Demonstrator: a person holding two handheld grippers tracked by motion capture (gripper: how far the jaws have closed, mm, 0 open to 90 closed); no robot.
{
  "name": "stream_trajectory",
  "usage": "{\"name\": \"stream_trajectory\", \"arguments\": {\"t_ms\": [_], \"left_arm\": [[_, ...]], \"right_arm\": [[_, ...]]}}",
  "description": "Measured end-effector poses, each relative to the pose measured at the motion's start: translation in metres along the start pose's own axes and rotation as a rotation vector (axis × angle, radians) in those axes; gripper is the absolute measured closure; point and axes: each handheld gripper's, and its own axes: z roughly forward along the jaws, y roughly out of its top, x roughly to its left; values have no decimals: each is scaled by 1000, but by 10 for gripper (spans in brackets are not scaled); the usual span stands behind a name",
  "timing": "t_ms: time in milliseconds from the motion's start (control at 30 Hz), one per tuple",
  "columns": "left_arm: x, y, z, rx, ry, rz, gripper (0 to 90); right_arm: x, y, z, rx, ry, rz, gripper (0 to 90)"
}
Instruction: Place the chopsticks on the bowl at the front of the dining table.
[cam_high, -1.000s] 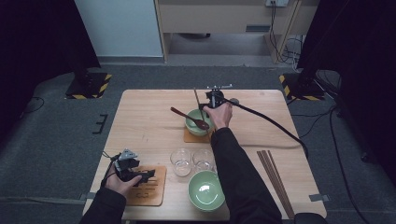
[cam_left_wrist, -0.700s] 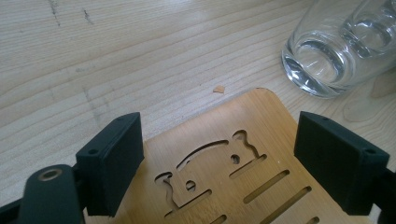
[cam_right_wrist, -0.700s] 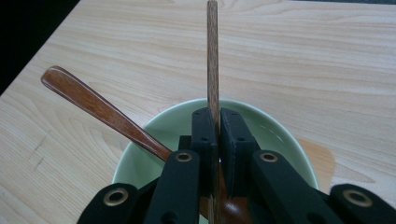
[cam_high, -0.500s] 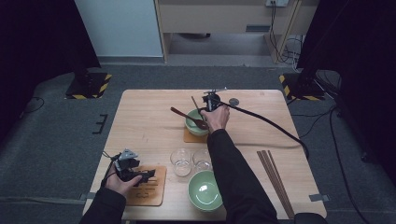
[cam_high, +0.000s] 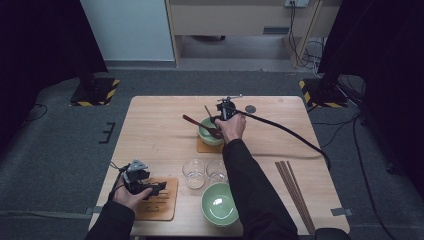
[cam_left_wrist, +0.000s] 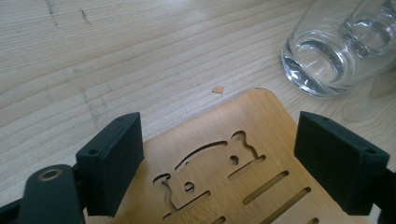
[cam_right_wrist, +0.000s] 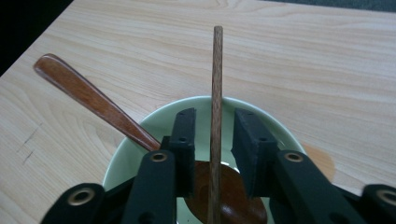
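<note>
- We judged the step in hand to be setting a chopstick (cam_right_wrist: 216, 116) into the far green bowl (cam_high: 210, 134), which stood on a small mat (cam_high: 202, 147) near the middle of the table's far edge.
- The chopstick was a thin, dark brown, round stick, standing between the jaws of the right gripper (cam_right_wrist: 215, 140) and reaching out past the bowl's rim. The jaws stood close on either side of it, but a slight gap showed on each side, so we could not tell whether they pinched it.
- A wooden spoon (cam_right_wrist: 93, 100) already lay in that bowl, its handle resting on the rim and pointing toward the table's left edge.
- The next move, as we judged it, called for lowering the stick's hidden end into the bowl beside the spoon and then freeing it without tipping the bowl.
- More chopsticks (cam_high: 294, 192) lay near the table's right front corner.
- A second green bowl (cam_high: 219, 205) sat at the front edge, with two glasses (cam_high: 193, 173) just behind it.
- The left gripper (cam_left_wrist: 219, 154) rested over a cut-out wooden coaster (cam_left_wrist: 224, 172) near the left front corner, jaws spread wide and holding nothing.
</note>
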Motion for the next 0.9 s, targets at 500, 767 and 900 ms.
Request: {"name": "stream_trajectory", "arguments": {"t_ms": [500, 767, 900], "left_arm": [[0, -1, 1, 10, 2, -3, 154], [0, -2, 2, 13, 0, -6, 154], [0, -2, 2, 19, 0, 1, 156]], "right_arm": [[-6, 4, -61, -111, 45, -67, 628], [-13, -2, -111, -185, 64, -113, 617], [-23, -12, -137, -213, 56, -113, 616]]}}
